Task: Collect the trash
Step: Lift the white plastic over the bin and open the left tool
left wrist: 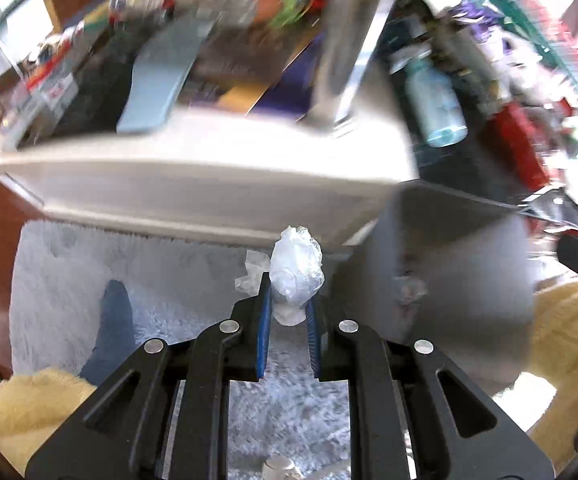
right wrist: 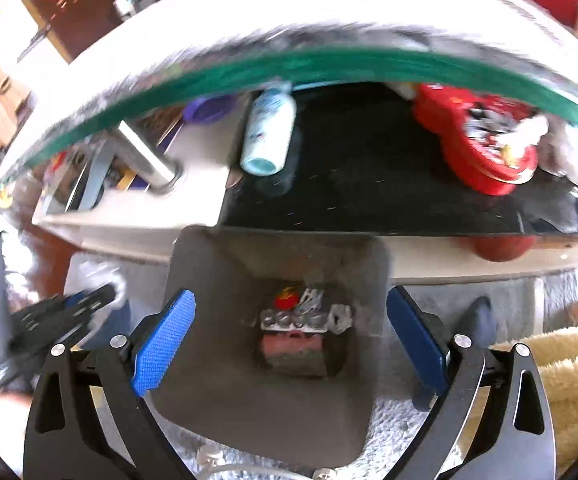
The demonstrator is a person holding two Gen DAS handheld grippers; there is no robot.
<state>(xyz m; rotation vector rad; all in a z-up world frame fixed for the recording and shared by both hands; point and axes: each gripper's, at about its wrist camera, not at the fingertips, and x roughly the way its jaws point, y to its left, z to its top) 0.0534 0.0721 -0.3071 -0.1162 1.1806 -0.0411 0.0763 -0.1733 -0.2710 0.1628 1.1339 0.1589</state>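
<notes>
- Left wrist view: my left gripper (left wrist: 289, 312) clenches a crumpled plastic wad (left wrist: 295, 270) above the pale rug (left wrist: 129, 248).
- My right gripper (right wrist: 291, 340) stands released around the grey bin (right wrist: 249, 380).
- I should carry the wad right, over the bin's mouth, before letting go.

My left claw (left wrist: 288, 308) pinches a crumpled clear plastic wad (left wrist: 295, 270) between its blue pads. Below lies a pale shaggy rug (left wrist: 129, 256), a grey bin (left wrist: 461, 276) to the right, a white table edge (left wrist: 209, 184) ahead.
</notes>
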